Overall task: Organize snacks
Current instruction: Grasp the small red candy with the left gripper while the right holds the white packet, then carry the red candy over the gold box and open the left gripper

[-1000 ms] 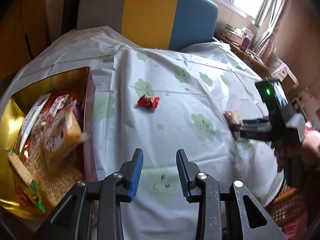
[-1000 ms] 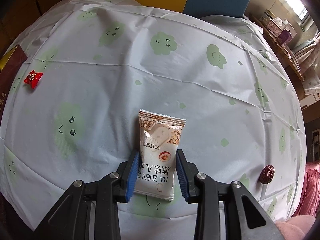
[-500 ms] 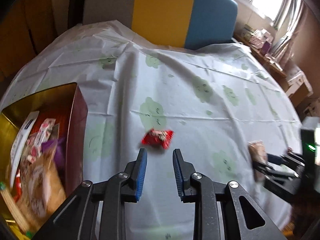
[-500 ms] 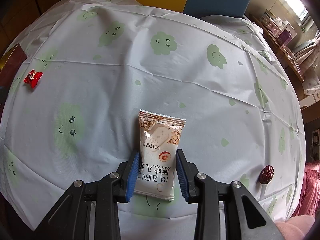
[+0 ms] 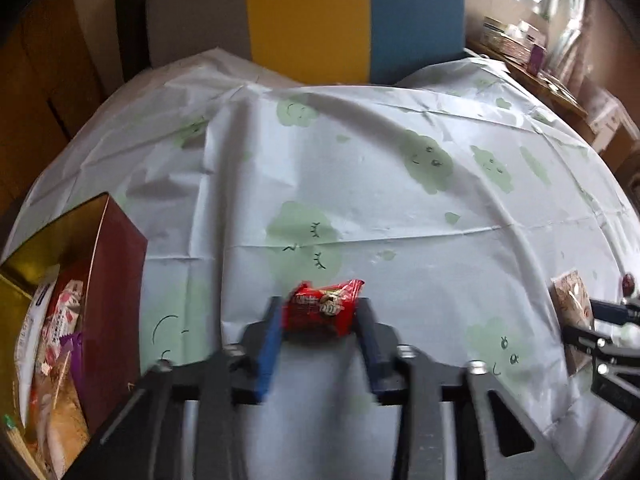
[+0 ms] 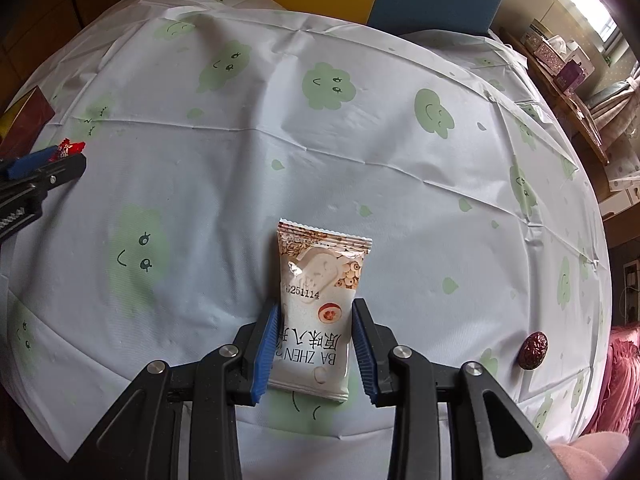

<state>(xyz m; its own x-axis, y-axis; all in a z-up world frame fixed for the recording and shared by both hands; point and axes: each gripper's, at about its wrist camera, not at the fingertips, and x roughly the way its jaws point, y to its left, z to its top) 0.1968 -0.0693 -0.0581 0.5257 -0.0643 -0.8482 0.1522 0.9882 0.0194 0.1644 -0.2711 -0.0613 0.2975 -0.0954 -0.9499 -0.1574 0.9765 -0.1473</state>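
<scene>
A small red candy packet lies on the table between the fingers of my left gripper. The jaws stand on either side of it, still apart and open. The packet also shows in the right wrist view, at the tip of the left gripper. My right gripper is shut on a white and brown snack pouch that rests on the cloth. The right gripper and the pouch show at the right edge of the left wrist view.
A red box with a gold inside holds several snack packets at the left. A dried red date lies near the table's right edge. A white cloth with green cloud faces covers the table. A yellow and blue chair stands behind.
My left gripper has moved forward from beside the box to the red candy packet, which now sits between its fingers. The right gripper and pouch have not moved.
</scene>
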